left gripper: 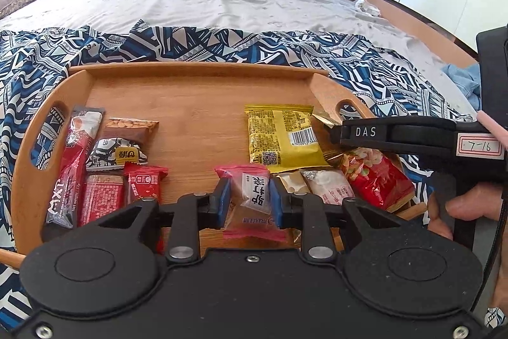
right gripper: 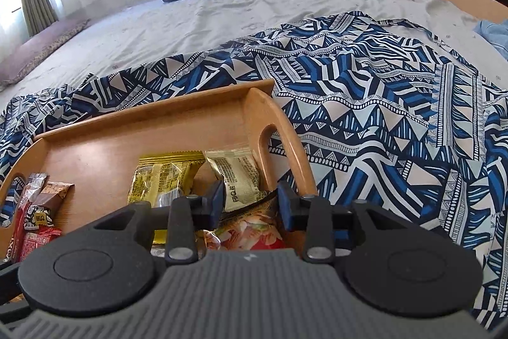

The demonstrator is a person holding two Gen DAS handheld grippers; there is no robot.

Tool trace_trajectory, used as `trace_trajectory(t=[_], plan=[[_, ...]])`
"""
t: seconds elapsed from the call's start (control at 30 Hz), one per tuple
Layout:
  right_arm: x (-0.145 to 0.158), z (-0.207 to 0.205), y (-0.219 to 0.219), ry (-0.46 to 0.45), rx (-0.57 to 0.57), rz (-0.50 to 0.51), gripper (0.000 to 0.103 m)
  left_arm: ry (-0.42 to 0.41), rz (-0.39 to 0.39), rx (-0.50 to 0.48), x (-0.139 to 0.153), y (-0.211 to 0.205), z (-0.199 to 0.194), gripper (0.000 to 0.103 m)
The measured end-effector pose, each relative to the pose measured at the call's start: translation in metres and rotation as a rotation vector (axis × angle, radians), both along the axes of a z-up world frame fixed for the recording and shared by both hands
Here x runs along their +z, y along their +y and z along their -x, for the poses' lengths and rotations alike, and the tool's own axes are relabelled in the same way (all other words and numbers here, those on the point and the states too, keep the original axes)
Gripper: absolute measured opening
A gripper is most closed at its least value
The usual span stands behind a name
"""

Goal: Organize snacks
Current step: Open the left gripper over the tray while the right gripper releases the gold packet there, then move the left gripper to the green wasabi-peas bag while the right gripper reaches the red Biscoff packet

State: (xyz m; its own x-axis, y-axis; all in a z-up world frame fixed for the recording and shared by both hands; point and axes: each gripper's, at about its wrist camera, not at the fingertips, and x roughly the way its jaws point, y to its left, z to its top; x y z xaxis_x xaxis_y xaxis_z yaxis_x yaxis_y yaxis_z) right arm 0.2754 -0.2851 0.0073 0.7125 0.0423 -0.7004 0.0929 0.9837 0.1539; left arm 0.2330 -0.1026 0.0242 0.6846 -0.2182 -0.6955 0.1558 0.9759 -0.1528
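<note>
Pink snack packet (left gripper: 250, 199) between my left tool (left gripper: 249, 200) pads, gripped for sorting; right tool (right gripper: 250, 205) wide at tray's (left gripper: 197, 75) 3 o'clock.

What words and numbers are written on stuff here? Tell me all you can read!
"DAS": on the right tongs.
"7-16": upside down on the white sticker on those tongs.
"MXT" and "Net Weight 17g": red stick packet.
Chinese characters, which I won't guess at: pink snack between the left tongs.
Yellow packet: barcode and tiny print, too small to read.
Other wrappers: too blurred.
</note>
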Motion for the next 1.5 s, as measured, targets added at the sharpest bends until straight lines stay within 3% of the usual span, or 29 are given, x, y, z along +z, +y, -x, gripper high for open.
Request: trace_trajectory(t=[0.13,0.17,0.27,0.43,0.5,0.8,1.0,1.2,1.5], plan=[[0.0,0.001,-0.001,-0.004,0.001,-0.013,0.043,0.006,0.006,-0.004,0.0,0.001,0.001,0.031],[0.001,0.001,-0.002,-0.006,0.001,-0.02,0.048,0.009,0.01,-0.008,0.001,0.001,0.001,0.033],[0.004,0.004,-0.004,-0.015,0.001,-0.029,0.061,0.007,0.015,-0.027,0.005,0.002,0.004,0.048],[0.016,0.015,-0.005,-0.049,0.015,-0.04,0.068,-0.043,0.01,-0.052,0.021,0.01,0.021,0.079],[0.022,0.022,-0.006,-0.066,0.028,-0.042,0.07,-0.067,0.003,-0.053,0.029,0.016,0.029,0.083],[0.042,0.071,0.003,-0.118,0.143,-0.055,0.087,-0.135,-0.006,-0.021,0.056,0.058,0.075,0.093],[0.046,0.113,0.018,-0.156,0.231,-0.021,0.092,-0.17,-0.044,-0.025,0.059,0.074,0.108,0.097],[0.042,0.148,0.035,-0.176,0.316,0.043,0.102,-0.165,-0.069,-0.041,0.053,0.08,0.133,0.098],[0.032,0.176,0.06,-0.19,0.423,0.122,0.103,-0.115,-0.116,-0.031,0.043,0.078,0.139,0.1]])
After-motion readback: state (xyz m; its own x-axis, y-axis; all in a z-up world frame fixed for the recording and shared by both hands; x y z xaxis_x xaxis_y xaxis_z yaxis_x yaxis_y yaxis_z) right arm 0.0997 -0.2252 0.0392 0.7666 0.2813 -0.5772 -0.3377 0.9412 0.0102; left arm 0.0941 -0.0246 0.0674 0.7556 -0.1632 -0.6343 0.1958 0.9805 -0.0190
